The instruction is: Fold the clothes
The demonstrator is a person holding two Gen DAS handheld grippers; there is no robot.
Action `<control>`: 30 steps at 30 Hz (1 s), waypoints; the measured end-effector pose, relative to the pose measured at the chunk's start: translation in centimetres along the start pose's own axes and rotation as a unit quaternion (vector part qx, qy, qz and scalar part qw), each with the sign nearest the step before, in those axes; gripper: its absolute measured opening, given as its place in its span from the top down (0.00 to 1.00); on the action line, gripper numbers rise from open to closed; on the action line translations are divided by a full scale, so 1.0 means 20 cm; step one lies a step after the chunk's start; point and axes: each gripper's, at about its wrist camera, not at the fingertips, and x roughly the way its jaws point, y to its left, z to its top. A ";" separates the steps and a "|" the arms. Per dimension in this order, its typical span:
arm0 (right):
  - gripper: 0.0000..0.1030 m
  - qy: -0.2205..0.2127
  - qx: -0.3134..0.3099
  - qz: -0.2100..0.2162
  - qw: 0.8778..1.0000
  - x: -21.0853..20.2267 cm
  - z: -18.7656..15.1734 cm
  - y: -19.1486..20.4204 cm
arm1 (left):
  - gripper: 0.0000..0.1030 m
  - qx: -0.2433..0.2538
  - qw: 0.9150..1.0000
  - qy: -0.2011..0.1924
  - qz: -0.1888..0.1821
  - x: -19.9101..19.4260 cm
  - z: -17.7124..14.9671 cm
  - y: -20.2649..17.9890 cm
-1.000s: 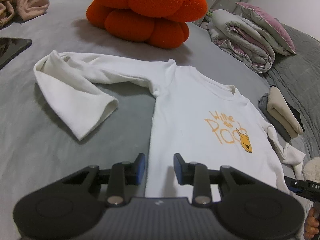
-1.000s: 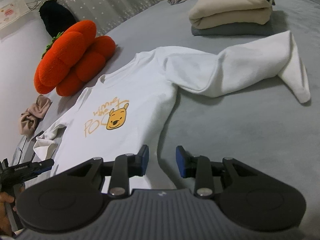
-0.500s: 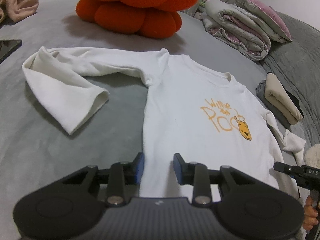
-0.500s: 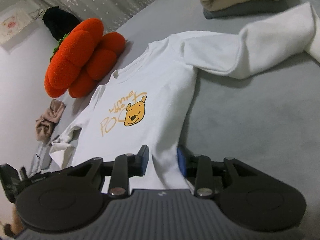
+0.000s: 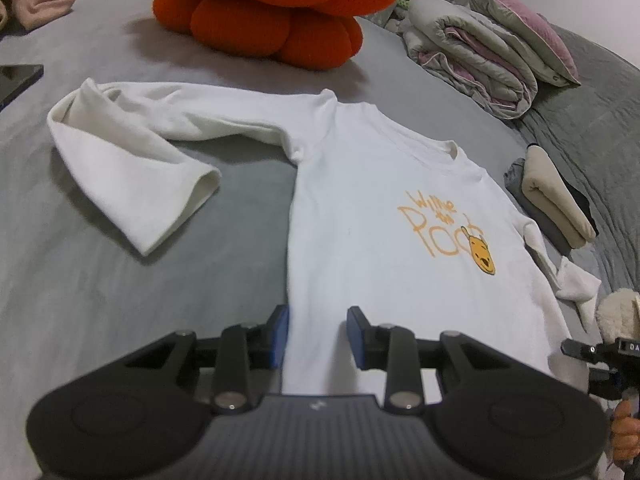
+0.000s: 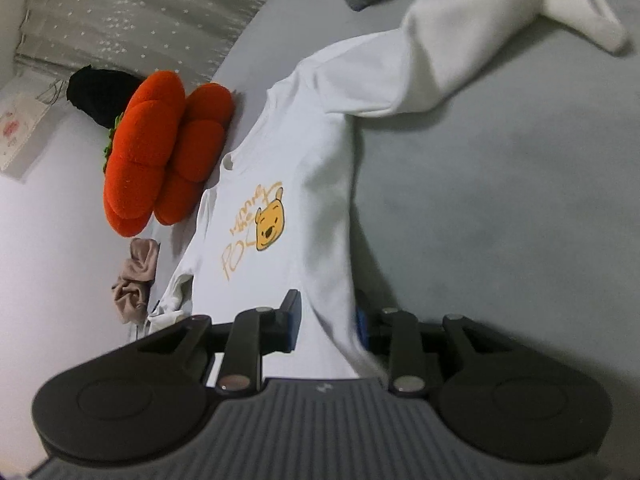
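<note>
Lying face up on the grey bed cover (image 5: 120,300), the white long-sleeved shirt (image 5: 360,216) has its hem nearest the cameras and its collar far. At that near hem the left gripper (image 5: 318,334) stands part open, astride the shirt's left bottom corner: cloth shows between the blue pads, but they do not visibly press it, so nothing appears held. The right gripper (image 6: 326,320) is likewise part open at the right bottom corner, with the shirt's side edge running between its jaws; the right pad is partly hidden behind cloth, and no firm pinch can be confirmed. Judged by its drape and soft creases, the garment is light, limp knit, not fragile, likely to sag and drag on the cover rather than slide. Sound holds are the two hem corners, pinched through both layers. Further out, the left sleeve (image 5: 132,172) lies doubled back on itself, and the right sleeve (image 6: 460,60) stretches away toward folded beige clothes (image 5: 556,196). Beyond the collar sits an orange cushion (image 5: 276,12).
</note>
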 end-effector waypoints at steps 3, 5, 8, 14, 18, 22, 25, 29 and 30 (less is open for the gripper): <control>0.69 0.013 0.022 0.016 1.000 -0.06 -0.02 -0.04 | 0.70 -0.003 1.000 0.006 -0.005 -0.01 -0.01 0.01; 0.69 0.022 0.041 0.030 0.998 -0.07 -0.03 -0.06 | 0.70 -0.002 1.000 0.009 -0.005 -0.01 -0.01 0.01; 0.69 0.010 0.058 0.054 0.997 -0.07 -0.05 -0.08 | 0.70 0.004 1.000 0.010 0.000 -0.01 -0.02 0.00; 0.87 -0.052 0.058 0.074 0.994 -0.10 -0.06 -0.04 | 0.70 0.005 1.000 0.013 0.001 -0.02 -0.03 0.00; 0.92 -0.127 0.001 -0.024 0.992 -0.20 -0.11 0.06 | 0.70 0.008 1.000 0.022 0.000 -0.04 -0.04 0.01; 0.92 -0.129 -0.059 -0.106 0.984 -0.18 -0.17 0.14 | 0.70 0.015 0.999 0.035 0.000 -0.07 -0.06 0.01; 0.85 -0.085 -0.058 -0.105 0.989 -0.14 -0.16 0.12 | 0.70 0.002 0.999 0.049 -0.009 -0.10 -0.08 0.04; 0.63 -0.066 -0.048 -0.111 0.990 -0.18 -0.15 0.08 | 0.70 -0.036 0.996 0.079 -0.023 -0.13 -0.10 0.11; 0.54 -0.061 -0.047 -0.113 0.991 -0.20 -0.15 0.08 | 0.70 -0.038 0.995 0.086 -0.024 -0.14 -0.11 0.12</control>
